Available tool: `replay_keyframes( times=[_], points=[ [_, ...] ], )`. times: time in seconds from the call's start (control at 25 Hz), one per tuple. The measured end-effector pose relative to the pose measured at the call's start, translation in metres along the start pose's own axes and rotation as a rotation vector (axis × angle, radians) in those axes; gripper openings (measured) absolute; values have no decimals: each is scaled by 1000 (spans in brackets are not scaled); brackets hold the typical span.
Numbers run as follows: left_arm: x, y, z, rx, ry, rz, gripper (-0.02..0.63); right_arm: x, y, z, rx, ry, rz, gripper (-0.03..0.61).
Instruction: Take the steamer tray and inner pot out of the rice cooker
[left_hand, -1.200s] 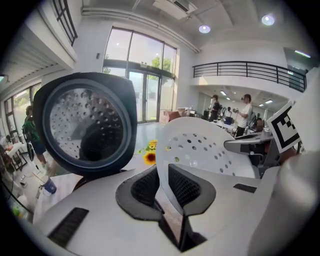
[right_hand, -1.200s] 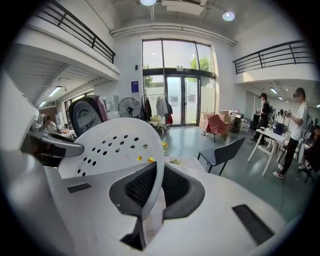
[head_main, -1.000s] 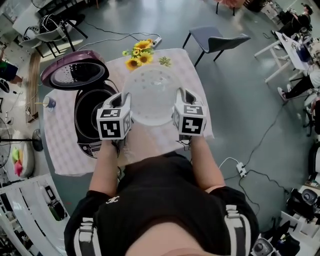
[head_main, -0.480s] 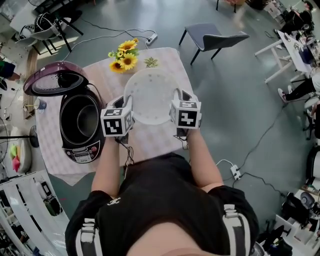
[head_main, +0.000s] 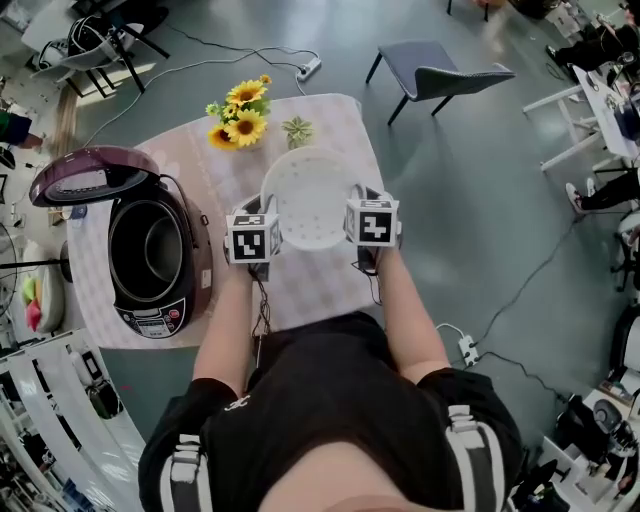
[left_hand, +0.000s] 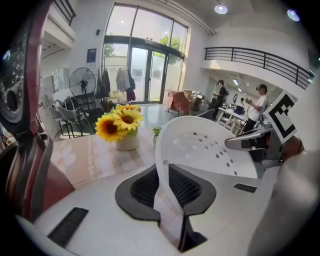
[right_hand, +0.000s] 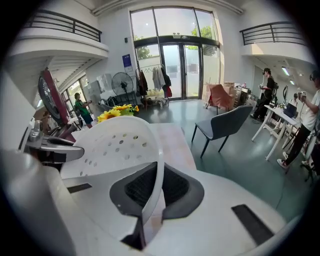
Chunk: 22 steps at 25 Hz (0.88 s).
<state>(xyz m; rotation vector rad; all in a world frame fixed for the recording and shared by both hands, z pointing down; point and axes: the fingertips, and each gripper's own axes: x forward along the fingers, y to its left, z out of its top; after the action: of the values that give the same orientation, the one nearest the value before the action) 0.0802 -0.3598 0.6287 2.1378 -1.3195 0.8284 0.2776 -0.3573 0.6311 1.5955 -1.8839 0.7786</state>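
The white perforated steamer tray (head_main: 308, 200) hangs over the right half of the table, held by its rim from both sides. My left gripper (head_main: 262, 232) is shut on the tray's left rim (left_hand: 162, 172), the thin wall clamped between the black pads. My right gripper (head_main: 352, 222) is shut on the right rim (right_hand: 156, 185). The rice cooker (head_main: 155, 255) stands at the table's left with its purple lid (head_main: 85, 175) raised. Its dark inner pot (head_main: 148, 245) sits inside the body.
A vase of sunflowers (head_main: 240, 115) and a small green plant (head_main: 297, 130) stand at the table's far edge. The table (head_main: 330, 290) has a pale checked cloth. A grey chair (head_main: 440, 70) stands beyond it; cables and power strips (head_main: 468, 350) lie on the floor.
Both grippers have come down and to the right with the tray, away from the cooker, toward the table's right half. The tray looks smaller and lower now.
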Motion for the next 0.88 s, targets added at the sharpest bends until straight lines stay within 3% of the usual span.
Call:
replay_keyframes(
  times=[0.32,0.88],
  points=[
    [62,-3,-16,-20,75,-24,57,49,-29,-21,46,50,-6,21],
    [104,-6,-39,-14,155,-46,55,86,-46,-50,114,117,-6,23]
  ],
)
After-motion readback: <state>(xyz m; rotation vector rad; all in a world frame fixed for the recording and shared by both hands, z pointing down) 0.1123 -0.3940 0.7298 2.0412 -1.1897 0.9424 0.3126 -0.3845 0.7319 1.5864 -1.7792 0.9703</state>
